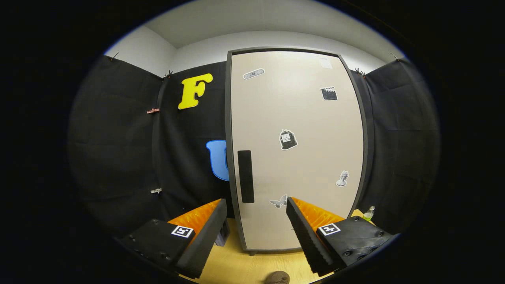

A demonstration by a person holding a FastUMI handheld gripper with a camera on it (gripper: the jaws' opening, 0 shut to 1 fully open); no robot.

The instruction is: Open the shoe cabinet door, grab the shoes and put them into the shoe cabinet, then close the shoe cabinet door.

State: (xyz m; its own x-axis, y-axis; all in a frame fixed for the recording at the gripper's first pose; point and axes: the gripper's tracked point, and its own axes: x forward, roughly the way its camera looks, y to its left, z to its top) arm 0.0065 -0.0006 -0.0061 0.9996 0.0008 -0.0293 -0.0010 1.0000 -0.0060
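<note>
Spread, empty fingers (256, 232) before closed shoe cabinet door (296, 150).

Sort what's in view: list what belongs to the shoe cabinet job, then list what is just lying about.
Belongs to the job:
- shoe cabinet door, closed
- its dark handle
- gripper, open, facing the door

Just lying about:
- small bottle on the floor right of the cabinet
- brown round thing on the floor between the fingers; cannot tell what it is

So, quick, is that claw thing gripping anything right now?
Gripper: open, holding nothing; its fingers point at the closed beige shoe cabinet door, near its black vertical handle.
</note>
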